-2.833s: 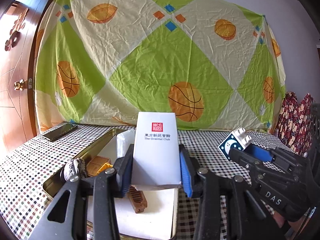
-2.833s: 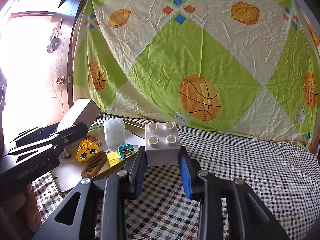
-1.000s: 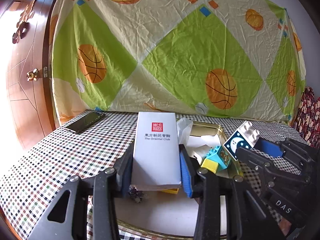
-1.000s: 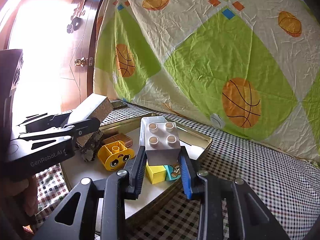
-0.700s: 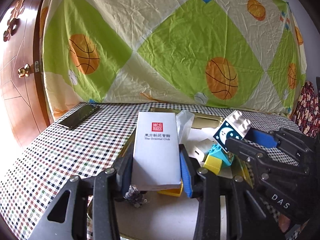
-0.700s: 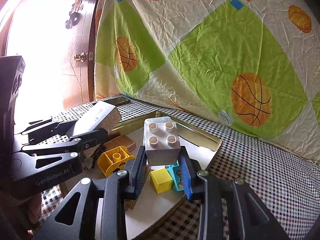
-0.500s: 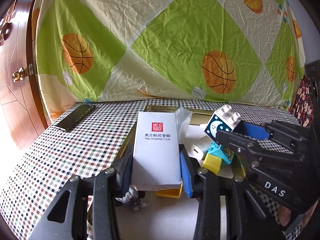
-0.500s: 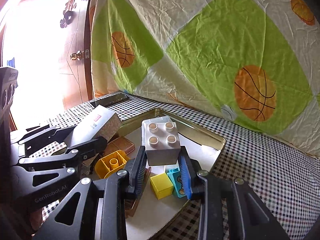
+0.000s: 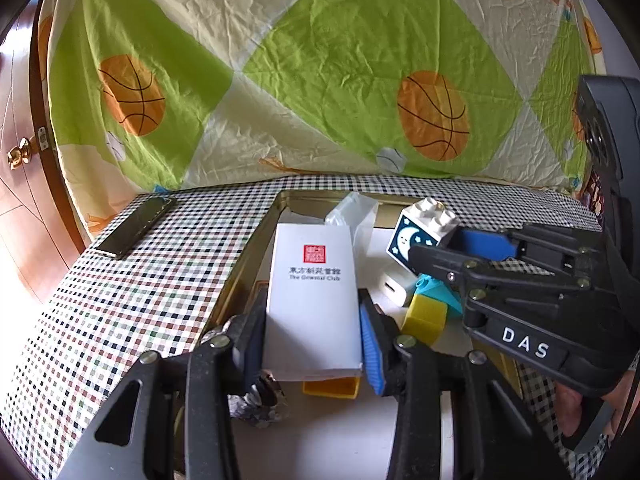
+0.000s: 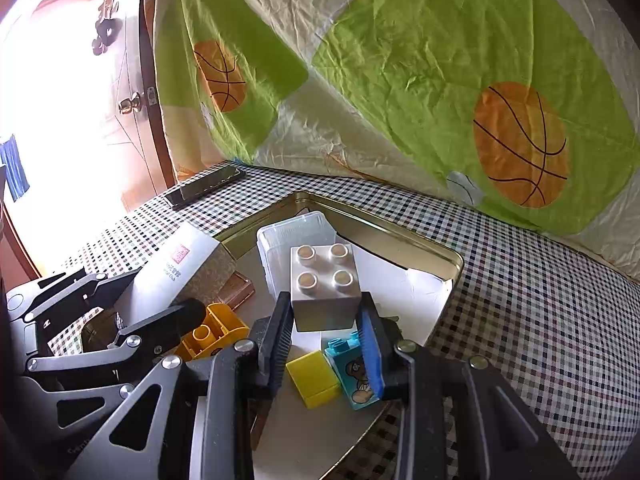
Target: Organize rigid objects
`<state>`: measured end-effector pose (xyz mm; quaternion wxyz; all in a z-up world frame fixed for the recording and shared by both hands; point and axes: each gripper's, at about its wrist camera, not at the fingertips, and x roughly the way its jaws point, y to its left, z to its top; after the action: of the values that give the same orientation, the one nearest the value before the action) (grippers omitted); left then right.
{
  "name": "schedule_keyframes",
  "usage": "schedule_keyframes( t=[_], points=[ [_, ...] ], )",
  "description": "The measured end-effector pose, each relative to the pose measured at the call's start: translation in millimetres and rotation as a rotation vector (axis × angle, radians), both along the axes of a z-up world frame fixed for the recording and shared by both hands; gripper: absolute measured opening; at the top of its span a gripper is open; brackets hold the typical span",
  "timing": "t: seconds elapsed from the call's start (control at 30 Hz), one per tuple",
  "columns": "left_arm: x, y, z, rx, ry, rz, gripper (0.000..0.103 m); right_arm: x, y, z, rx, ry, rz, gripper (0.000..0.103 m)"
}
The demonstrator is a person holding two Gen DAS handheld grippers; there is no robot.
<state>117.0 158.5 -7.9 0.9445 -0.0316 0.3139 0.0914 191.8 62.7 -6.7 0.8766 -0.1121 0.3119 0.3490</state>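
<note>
My left gripper (image 9: 314,322) is shut on a white card box (image 9: 313,298) with a red seal and holds it above the gold metal tray (image 9: 256,236). My right gripper (image 10: 326,326) is shut on a white toy brick (image 10: 325,286) with a moon picture (image 9: 408,238), also held above the tray (image 10: 404,234). In the tray lie a yellow cube (image 10: 314,378), a teal bear brick (image 10: 356,376), a yellow hollow brick (image 10: 214,330), a clear plastic box (image 10: 296,236), a brown block (image 10: 236,290) and a white charger (image 9: 394,286).
A black phone (image 9: 136,232) lies on the checked tablecloth (image 9: 140,300) left of the tray; it also shows in the right wrist view (image 10: 204,186). A basketball-print sheet (image 9: 320,68) hangs behind the table. A wooden door (image 10: 132,104) is at the left.
Both grippers have moved in over the tray, each still holding its object. The right gripper with the white brick has come closer to the left gripper and lower over the tray.
</note>
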Motion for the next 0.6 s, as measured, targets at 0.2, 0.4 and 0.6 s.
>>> schedule_keyframes(
  t=[0.2,0.4,0.6],
  points=[
    [1.6,3.1,-4.2,-0.006,0.008,0.003,0.040,-0.3,1.3,-3.0,-0.002,0.011,0.012,0.035],
    [-1.7,3.5,-3.8,-0.011,-0.002,0.003,0.046,-8.8,-2.5,-0.9,0.015,-0.013,0.020,0.044],
    [-22.7,1.2,7.6,0.025,-0.072,0.058,0.093,-21.1,-25.7,8.3,0.055,-0.067,-0.040,0.060]
  ],
)
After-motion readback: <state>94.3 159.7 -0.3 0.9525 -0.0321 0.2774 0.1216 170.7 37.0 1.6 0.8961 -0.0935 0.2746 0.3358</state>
